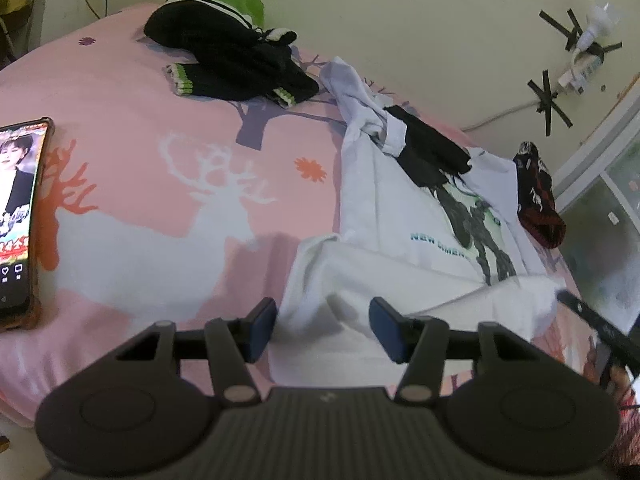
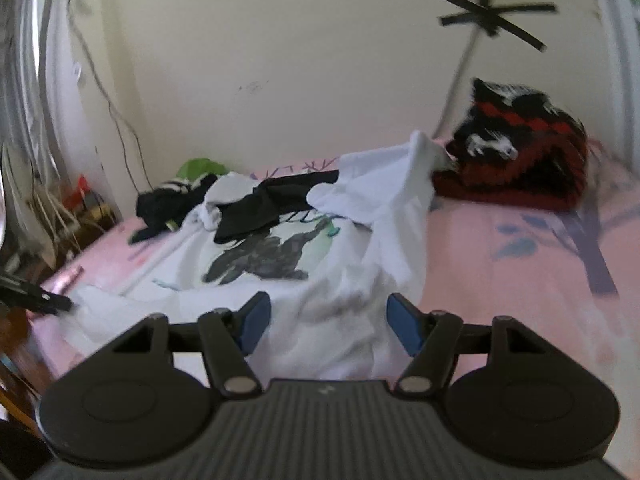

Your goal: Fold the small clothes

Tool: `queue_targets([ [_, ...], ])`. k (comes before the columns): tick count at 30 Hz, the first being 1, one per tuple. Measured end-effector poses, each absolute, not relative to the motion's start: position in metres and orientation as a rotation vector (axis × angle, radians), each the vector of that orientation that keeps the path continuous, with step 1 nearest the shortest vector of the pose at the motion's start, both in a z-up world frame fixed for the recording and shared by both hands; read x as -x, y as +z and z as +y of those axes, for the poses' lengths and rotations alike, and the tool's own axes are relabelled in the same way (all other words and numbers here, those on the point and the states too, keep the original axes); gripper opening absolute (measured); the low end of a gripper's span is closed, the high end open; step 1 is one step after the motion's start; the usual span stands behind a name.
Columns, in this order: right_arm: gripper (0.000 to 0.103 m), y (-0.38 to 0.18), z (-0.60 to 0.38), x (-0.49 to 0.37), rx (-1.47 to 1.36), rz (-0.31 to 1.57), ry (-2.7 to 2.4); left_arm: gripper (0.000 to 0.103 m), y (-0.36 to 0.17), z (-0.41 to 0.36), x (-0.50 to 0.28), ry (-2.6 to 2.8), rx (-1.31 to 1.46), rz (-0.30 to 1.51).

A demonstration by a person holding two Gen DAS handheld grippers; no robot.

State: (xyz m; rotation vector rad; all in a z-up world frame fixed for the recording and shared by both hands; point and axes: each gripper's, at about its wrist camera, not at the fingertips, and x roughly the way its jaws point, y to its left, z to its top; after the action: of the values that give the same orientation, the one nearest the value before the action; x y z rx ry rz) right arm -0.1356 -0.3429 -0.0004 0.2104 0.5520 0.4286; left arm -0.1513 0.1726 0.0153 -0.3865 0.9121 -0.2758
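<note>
A white T-shirt with a dark printed figure and teal lettering lies rumpled on the pink bed; it also shows in the right wrist view. A black cloth lies across its collar end, also seen in the right wrist view. My left gripper is open with its blue pads either side of the shirt's near hem. My right gripper is open over the shirt's near edge. The right gripper's finger enters the left wrist view at the right.
A phone with a lit screen lies on the bed at the left. A black and green garment lies at the far side. A red and black knitted garment lies by the wall. Cables hang on the wall.
</note>
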Motion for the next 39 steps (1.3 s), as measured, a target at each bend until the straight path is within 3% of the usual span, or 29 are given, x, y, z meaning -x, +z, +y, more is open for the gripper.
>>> queue_targets([
  [1, 0.054, -0.001, -0.339, 0.130, -0.201, 0.552, 0.445, 0.038, 0.015, 0.171, 0.151, -0.276, 0.378, 0.915],
  [2, 0.038, -0.002, -0.335, 0.125, -0.196, 0.562, 0.474, 0.018, 0.015, 0.168, 0.150, -0.277, 0.369, 0.922],
  [3, 0.002, -0.002, -0.332, 0.121, -0.190, 0.579, 0.504, 0.009, 0.015, 0.166, 0.150, -0.279, 0.358, 0.934],
  [13, 0.000, 0.027, -0.387, 0.225, -0.363, 0.690, 0.516, 0.009, 0.055, 0.173, 0.196, -0.350, 0.347, 0.877],
  [19, 0.000, 0.001, -0.392, 0.277, -0.478, 0.859, 0.488, 0.009, 0.051, 0.168, 0.211, -0.367, 0.347, 0.940],
  [26, 0.000, 0.025, -0.417, 0.230, -0.684, 0.649, 0.539, 0.009, 0.074, 0.185, 0.177, -0.429, 0.546, 0.828],
  [32, 0.000, 0.038, -0.423, 0.121, -0.750, 0.572, 0.480, 0.010, 0.088, 0.164, 0.081, -0.390, 0.534, 0.795],
  [33, 0.000, 0.034, -0.421, 0.098, -0.748, 0.563, 0.454, 0.011, 0.088, 0.159, 0.062, -0.370, 0.530, 0.788],
  [34, 0.009, 0.030, -0.417, 0.080, -0.735, 0.546, 0.415, 0.015, 0.085, 0.153, 0.041, -0.340, 0.527, 0.779],
  [35, 0.025, 0.026, -0.414, 0.066, -0.699, 0.527, 0.364, 0.036, 0.080, 0.150, 0.025, -0.320, 0.523, 0.783],
  [36, 0.063, 0.024, -0.406, 0.053, -0.613, 0.529, 0.286, 0.054, 0.073, 0.147, 0.011, -0.298, 0.521, 0.802],
  [37, 0.069, 0.023, -0.399, 0.047, -0.542, 0.543, 0.209, 0.054, 0.065, 0.146, 0.003, -0.257, 0.526, 0.828],
  [39, 0.068, 0.017, -0.395, 0.050, -0.492, 0.555, 0.215, 0.055, 0.053, 0.145, 0.003, -0.257, 0.522, 0.860],
])
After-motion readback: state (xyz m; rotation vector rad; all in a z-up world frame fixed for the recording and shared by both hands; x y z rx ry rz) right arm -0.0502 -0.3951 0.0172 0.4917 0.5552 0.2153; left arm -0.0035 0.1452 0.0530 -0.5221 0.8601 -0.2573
